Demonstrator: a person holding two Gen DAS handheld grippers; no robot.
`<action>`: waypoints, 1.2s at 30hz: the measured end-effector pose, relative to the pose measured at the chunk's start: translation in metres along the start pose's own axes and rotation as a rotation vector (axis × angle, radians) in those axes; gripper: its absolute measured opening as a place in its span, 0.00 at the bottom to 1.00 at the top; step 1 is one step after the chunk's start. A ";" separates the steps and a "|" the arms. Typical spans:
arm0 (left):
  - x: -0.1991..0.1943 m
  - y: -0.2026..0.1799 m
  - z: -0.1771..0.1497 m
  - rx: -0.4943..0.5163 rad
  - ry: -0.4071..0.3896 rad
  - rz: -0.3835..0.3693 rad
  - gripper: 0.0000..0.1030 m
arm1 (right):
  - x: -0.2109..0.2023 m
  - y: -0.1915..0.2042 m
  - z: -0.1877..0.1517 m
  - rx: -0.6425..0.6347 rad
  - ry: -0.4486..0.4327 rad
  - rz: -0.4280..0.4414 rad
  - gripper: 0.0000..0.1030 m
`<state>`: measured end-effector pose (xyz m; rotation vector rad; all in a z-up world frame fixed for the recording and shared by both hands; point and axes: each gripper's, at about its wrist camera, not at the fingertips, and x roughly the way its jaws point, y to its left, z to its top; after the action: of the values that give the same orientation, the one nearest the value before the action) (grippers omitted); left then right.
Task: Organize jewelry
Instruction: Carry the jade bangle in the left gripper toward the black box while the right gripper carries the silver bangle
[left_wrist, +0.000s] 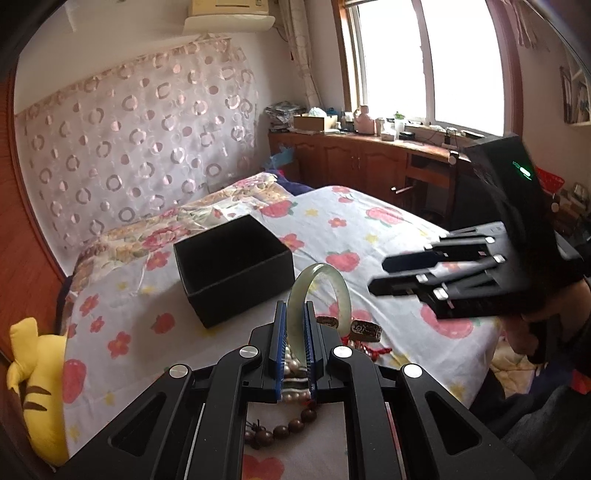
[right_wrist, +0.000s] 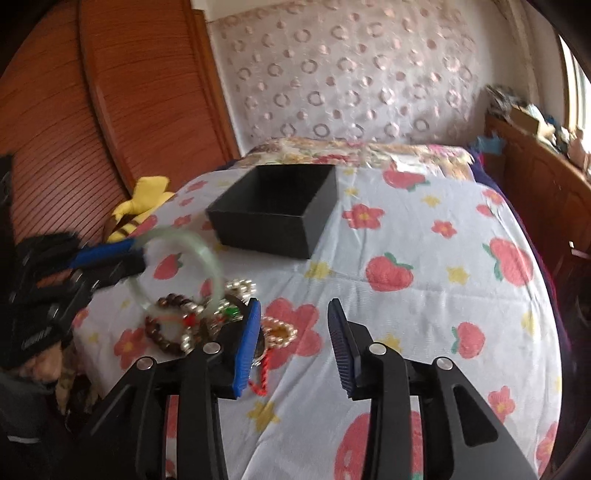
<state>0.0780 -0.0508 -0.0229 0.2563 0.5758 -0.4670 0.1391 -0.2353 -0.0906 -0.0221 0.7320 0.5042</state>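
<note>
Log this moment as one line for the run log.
left gripper: shut on jade bangle, lifted | right gripper: open, empty | black box: open | bead pile: on bedsheet

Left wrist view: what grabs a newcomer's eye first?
A pale green jade bangle stands upright, clamped in the left gripper above a heap of beaded jewelry. Just beyond sits an open black box on the flowered bedsheet, and the right gripper hovers open to its right.

The left claw (right_wrist: 107, 258) and the green bangle (right_wrist: 177, 240) it grips are motion-blurred in the right wrist view. The left claw's fingers (left_wrist: 279, 343) hide part of the pearl strand (left_wrist: 295, 369). The windowsill clutter (left_wrist: 369, 122) is too small to identify.
</note>
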 end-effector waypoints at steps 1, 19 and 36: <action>0.000 0.001 0.002 -0.005 -0.002 0.000 0.08 | -0.002 0.003 -0.001 -0.013 -0.003 0.004 0.39; -0.001 0.021 0.009 -0.089 -0.044 -0.020 0.08 | 0.032 0.024 -0.009 -0.109 0.037 0.083 0.13; 0.024 0.085 0.031 -0.186 -0.072 0.045 0.08 | 0.016 0.021 0.046 -0.188 -0.063 0.045 0.13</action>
<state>0.1518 0.0032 -0.0032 0.0748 0.5376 -0.3753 0.1684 -0.2013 -0.0633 -0.1648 0.6232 0.6124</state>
